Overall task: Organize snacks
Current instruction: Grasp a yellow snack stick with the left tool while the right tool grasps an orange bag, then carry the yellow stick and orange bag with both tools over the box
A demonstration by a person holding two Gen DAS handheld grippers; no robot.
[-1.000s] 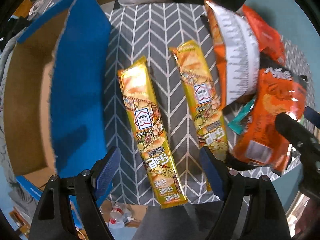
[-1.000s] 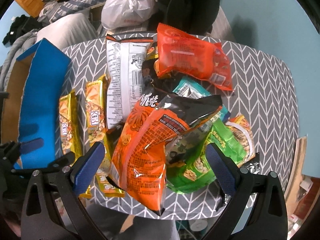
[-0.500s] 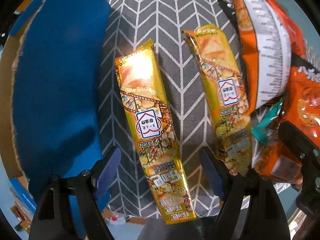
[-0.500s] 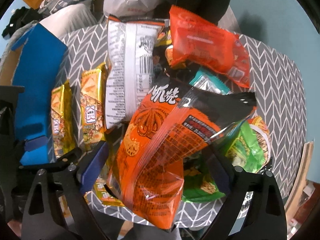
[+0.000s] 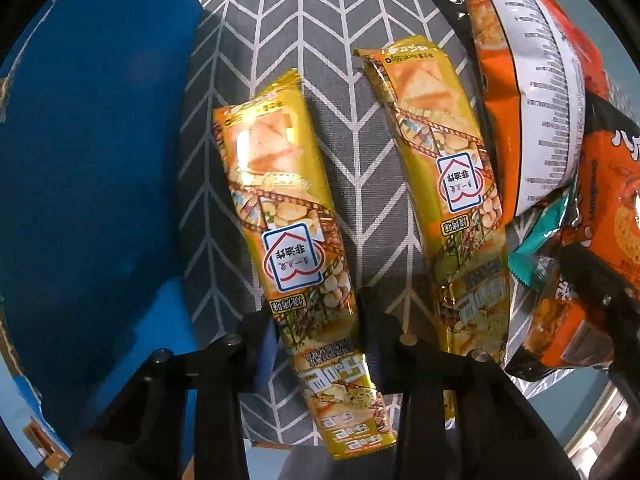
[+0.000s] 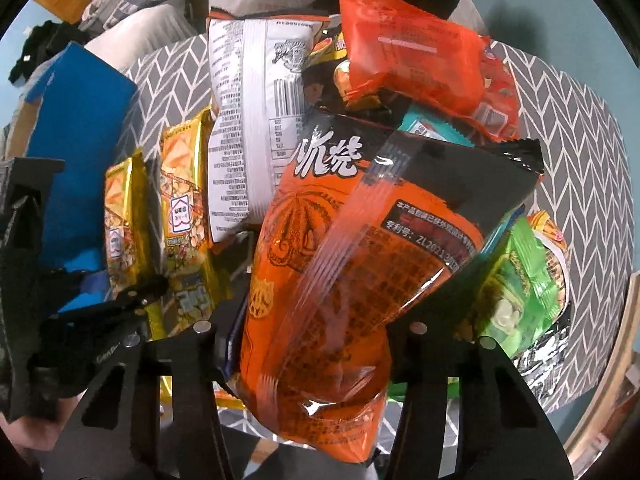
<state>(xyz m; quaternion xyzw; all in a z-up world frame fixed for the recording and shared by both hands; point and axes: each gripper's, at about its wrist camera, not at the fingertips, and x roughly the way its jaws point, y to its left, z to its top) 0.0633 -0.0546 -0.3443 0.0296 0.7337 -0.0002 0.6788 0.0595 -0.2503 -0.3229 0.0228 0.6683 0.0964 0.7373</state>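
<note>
My left gripper [image 5: 316, 320] is shut on a long yellow snack pack [image 5: 286, 236] that lies on the grey chevron tablecloth [image 5: 320, 40]. A second yellow snack pack [image 5: 444, 196] lies beside it to the right. My right gripper [image 6: 316, 328] is shut on a large orange and black snack bag [image 6: 352, 248] at the front of the snack pile. The left gripper [image 6: 120, 304] shows in the right wrist view, over the same yellow pack [image 6: 124, 232].
A blue cardboard box [image 5: 92, 160] stands at the left, seen also in the right wrist view [image 6: 76, 128]. The pile holds a white and orange bag [image 6: 256, 120], an orange-red bag [image 6: 424, 64], a green bag [image 6: 520, 292] and a teal packet [image 5: 540, 236].
Both grippers came down and closed: the left onto the left yellow pack, the right onto the orange and black bag. One second ago both were open above them.
</note>
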